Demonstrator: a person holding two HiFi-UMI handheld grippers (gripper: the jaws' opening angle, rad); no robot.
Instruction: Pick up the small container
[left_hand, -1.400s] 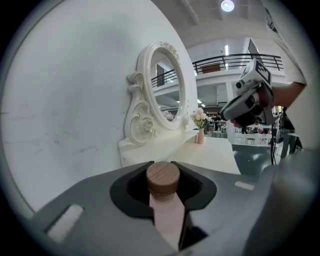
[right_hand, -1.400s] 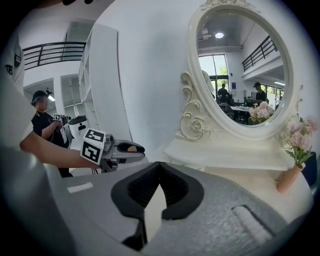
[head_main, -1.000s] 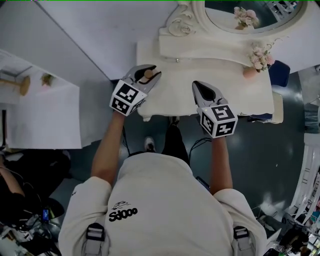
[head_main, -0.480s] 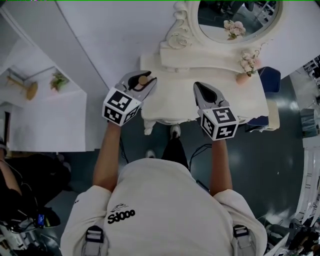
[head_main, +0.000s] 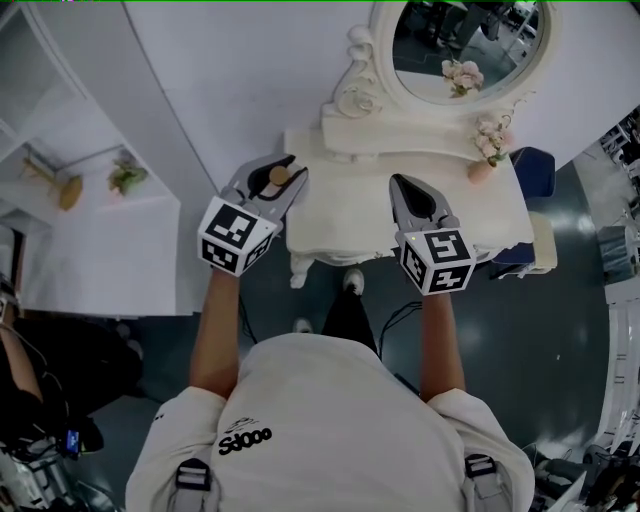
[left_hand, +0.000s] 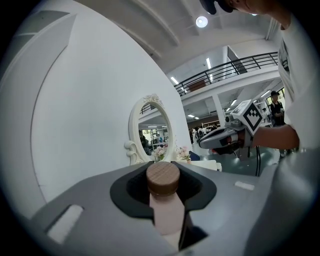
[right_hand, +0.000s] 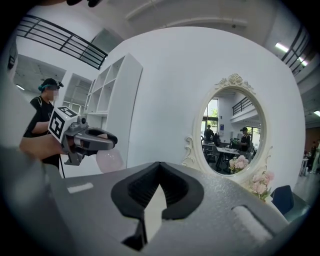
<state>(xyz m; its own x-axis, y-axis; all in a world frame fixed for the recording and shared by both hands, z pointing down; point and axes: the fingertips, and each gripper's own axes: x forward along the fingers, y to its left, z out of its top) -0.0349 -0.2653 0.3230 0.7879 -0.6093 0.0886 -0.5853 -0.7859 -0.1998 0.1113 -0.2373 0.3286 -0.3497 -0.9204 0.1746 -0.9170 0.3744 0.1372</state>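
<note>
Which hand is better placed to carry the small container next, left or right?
Left: the left tool is clamped on the pink container below its wooden lid. The right tool is shut and empty.

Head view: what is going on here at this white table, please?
A person stands at a white dressing table with an oval mirror and holds a gripper in each hand. The left gripper is shut on the small container, a pale pink bottle with a wooden lid, and holds it in the air near the table's left end. The right gripper is shut and empty, above the table.
</note>
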